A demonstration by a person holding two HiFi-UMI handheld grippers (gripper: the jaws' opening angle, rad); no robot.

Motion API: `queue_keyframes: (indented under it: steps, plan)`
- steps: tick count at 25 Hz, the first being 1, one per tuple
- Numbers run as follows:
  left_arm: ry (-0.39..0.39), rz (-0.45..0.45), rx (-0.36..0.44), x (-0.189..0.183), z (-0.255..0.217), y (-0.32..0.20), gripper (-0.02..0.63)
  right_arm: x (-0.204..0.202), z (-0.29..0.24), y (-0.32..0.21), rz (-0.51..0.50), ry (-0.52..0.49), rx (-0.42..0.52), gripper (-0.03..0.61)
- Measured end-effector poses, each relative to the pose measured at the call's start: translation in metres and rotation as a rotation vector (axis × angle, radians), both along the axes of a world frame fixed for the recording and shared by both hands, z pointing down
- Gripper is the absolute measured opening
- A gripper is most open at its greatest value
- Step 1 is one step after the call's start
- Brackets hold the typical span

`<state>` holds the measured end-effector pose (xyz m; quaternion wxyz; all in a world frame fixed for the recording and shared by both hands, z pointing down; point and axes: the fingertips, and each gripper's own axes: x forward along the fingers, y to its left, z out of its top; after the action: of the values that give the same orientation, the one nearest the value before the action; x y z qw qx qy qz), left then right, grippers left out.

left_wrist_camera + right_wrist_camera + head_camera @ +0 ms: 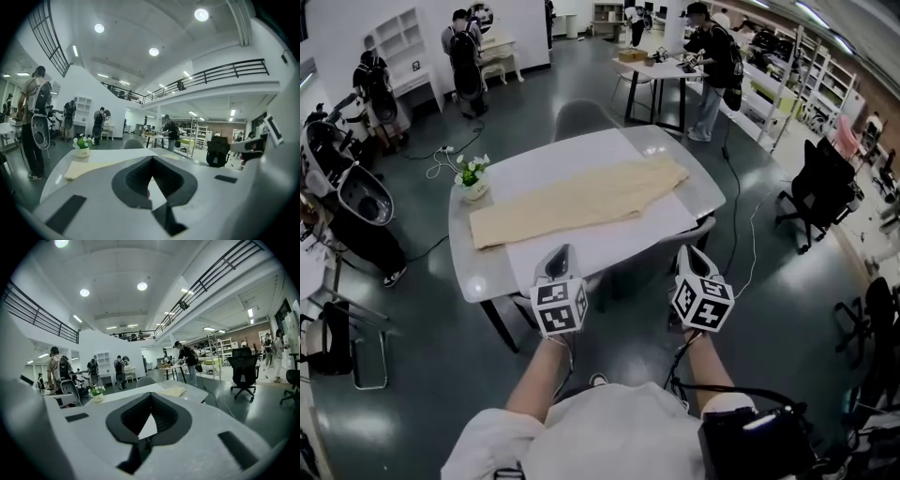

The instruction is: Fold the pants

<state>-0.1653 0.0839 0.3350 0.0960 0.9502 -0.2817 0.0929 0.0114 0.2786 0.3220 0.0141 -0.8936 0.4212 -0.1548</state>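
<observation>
No word, number or brand can be read anywhere. The flower pot [83,152] on the table bears a small dark print, too small to make out. The left cube [560,307] and right cube [703,302] carry only black-and-white square patterns.

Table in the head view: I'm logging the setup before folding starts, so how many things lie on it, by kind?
Beige cloth pants: 1
White rectangular mat: 1
Small white pot of green leaves and white flowers: 1
Total: 3
</observation>
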Motion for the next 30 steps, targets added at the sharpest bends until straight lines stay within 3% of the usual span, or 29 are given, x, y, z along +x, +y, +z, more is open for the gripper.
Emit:
queue_keyframes:
  steps: [15, 30]
  plan:
    - [-0.069, -0.090, -0.075, 0.057, 0.058, -0.102, 0.003, 0.090, 0.058, -0.118, -0.054, -0.092, -0.059, -0.008]
    - [-0.101, -0.329, -0.121, 0.192, 0.063, -0.192, 0.003, 0.261, 0.063, -0.267, -0.301, -0.128, -0.095, -0.008]
